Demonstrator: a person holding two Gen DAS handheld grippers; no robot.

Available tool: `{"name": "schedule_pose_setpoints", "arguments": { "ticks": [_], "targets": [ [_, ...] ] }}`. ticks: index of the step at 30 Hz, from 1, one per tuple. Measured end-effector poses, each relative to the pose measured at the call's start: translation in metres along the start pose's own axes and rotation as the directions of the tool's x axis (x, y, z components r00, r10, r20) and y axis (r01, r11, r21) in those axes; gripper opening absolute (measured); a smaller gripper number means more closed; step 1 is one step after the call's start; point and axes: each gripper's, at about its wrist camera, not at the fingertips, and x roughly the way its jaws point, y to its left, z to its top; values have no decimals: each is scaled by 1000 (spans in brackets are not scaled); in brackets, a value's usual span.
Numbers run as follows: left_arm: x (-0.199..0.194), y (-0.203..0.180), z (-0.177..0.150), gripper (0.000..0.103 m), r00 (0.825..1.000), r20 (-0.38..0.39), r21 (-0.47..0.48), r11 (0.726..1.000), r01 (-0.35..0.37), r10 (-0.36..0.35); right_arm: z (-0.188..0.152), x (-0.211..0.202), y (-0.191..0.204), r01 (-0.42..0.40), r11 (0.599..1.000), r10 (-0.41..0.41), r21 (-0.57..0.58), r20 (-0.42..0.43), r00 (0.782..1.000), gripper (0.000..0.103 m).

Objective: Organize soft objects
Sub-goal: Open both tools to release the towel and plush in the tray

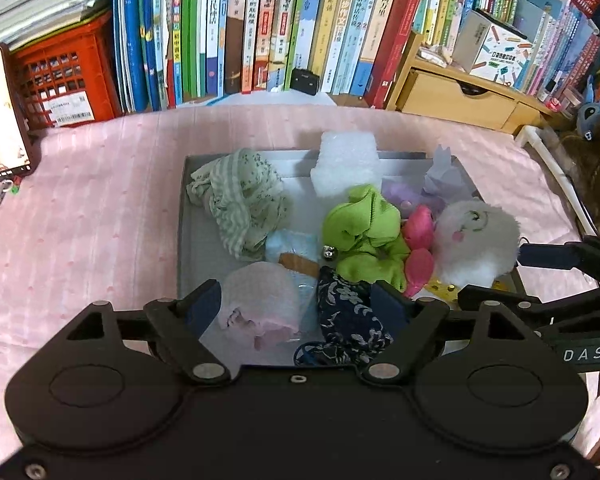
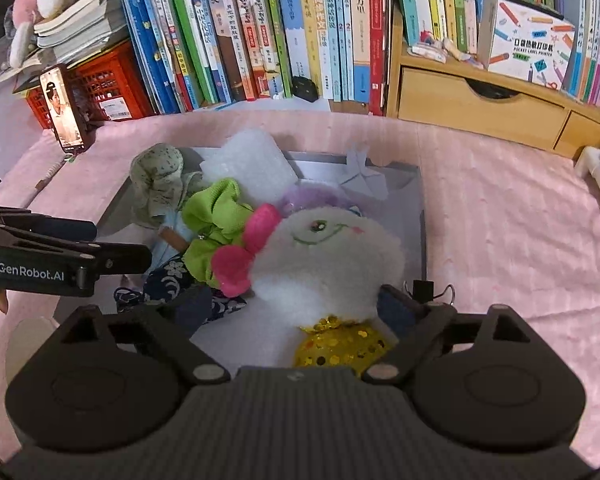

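Both claws hang spread wide over the grey tray [image 1: 182,216]. The left gripper [image 1: 296,304] straddles a pink cloth [image 1: 260,304] and navy pouch [image 1: 348,316]; the right gripper [image 2: 296,308] brackets the white plush [image 2: 324,264].

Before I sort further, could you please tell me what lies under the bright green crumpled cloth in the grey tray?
The bright green crumpled cloth overlaps a navy floral pouch, with a small silver bell at its left edge. Whatever lies beneath its middle, down to the grey tray, is covered.
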Motion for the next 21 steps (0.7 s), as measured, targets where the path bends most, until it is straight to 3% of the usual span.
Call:
{"name": "schedule_pose_setpoints", "arguments": {
  "ticks": [21],
  "targets": [
    [-47, -23, -30, 84, 982, 183, 72, 996, -61, 46, -21, -37, 18, 126, 990, -113, -60, 184, 976, 100]
  ]
}}
